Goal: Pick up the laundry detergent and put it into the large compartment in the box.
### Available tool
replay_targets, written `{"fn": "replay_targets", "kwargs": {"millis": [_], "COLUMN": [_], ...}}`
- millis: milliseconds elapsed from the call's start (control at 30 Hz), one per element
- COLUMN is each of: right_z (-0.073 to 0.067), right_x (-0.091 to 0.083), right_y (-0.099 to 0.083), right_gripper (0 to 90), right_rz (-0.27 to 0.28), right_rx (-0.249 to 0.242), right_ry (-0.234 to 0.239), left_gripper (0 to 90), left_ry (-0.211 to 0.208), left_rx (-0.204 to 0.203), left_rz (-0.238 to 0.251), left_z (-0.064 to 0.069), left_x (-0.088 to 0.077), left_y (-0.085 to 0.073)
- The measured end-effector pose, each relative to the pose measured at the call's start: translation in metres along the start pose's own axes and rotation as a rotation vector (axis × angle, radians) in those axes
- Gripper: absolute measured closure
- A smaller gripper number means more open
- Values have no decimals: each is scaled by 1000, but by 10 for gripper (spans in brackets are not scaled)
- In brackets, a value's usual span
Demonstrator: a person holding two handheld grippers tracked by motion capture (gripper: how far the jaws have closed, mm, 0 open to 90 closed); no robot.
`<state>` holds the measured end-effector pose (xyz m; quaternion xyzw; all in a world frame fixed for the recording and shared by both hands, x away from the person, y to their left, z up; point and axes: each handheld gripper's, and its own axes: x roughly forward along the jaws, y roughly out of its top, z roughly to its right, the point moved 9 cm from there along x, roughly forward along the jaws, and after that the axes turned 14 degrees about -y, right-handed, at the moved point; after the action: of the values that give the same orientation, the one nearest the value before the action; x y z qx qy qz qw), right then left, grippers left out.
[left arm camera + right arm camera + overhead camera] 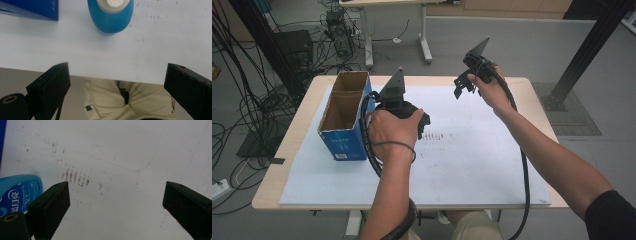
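Honestly, from the high view my left gripper (404,107) hovers beside the open cardboard box (346,116) near the tabletop's (472,165) left edge; the right gripper (469,75) hangs toward the far edge. In the left gripper view the jaws gape, released, above a rounded, glossy blue bottle (111,15) — slick plastic could squirt free. Right gripper view: released too, the bottle's label (17,195) just beside one jaw.

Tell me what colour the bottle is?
Blue, with a white cap; the bottle shows best in the left gripper view.
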<state>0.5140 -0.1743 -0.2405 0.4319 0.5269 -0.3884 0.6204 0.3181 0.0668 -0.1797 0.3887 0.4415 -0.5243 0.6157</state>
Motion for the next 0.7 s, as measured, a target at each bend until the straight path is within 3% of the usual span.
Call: {"fn": "replay_targets", "kwargs": {"millis": [700], "right_z": [3], "right_x": [-4], "right_y": [-1], "right_gripper": [76], "right_rz": [-6], "right_rx": [-3], "right_ry": [7], "left_gripper": [72], "left_ry": [3], "left_rx": [13], "left_rz": [5], "left_z": [2], "left_x": [-1], "left_y": [0]}}
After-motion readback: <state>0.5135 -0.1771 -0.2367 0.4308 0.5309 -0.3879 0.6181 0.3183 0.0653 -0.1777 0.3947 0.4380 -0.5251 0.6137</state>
